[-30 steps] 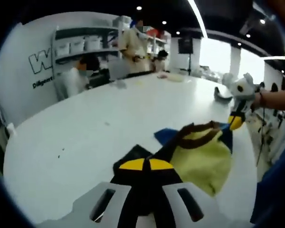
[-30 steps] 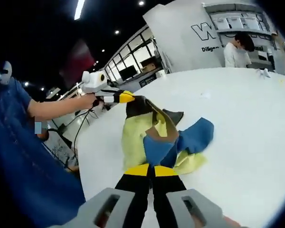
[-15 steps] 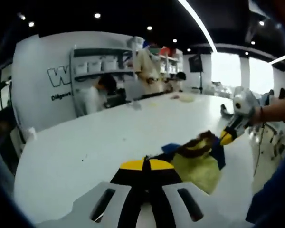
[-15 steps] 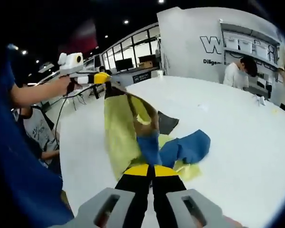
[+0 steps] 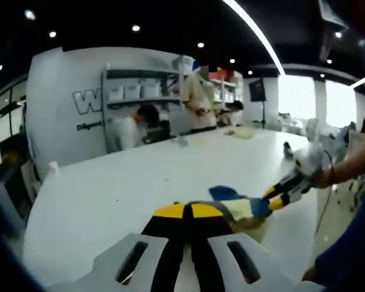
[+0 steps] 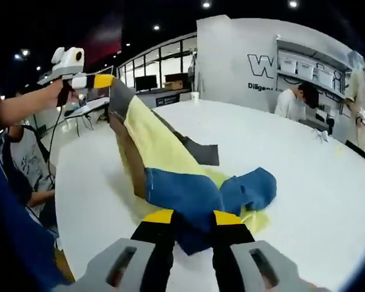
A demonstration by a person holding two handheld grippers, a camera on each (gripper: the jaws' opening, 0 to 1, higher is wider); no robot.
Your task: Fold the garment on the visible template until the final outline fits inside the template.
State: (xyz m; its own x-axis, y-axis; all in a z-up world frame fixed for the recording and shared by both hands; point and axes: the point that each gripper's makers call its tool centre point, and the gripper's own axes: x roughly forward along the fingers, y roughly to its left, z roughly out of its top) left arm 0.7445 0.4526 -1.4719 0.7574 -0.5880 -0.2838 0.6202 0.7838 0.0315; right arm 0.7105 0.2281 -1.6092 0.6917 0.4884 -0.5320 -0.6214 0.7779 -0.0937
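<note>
Garment (image 6: 170, 164) yellow, blue, brown, stretched taut

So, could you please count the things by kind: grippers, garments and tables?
Grippers: 2, the left gripper and the right gripper
Garments: 1, the yellow, blue and brown garment
Tables: 1, the white table
Total: 4

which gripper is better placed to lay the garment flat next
Left. The left gripper holds the garment raised by one end, so lowering it spreads the cloth on the table. The right gripper sits low at the blue end, likely anchoring.
</note>
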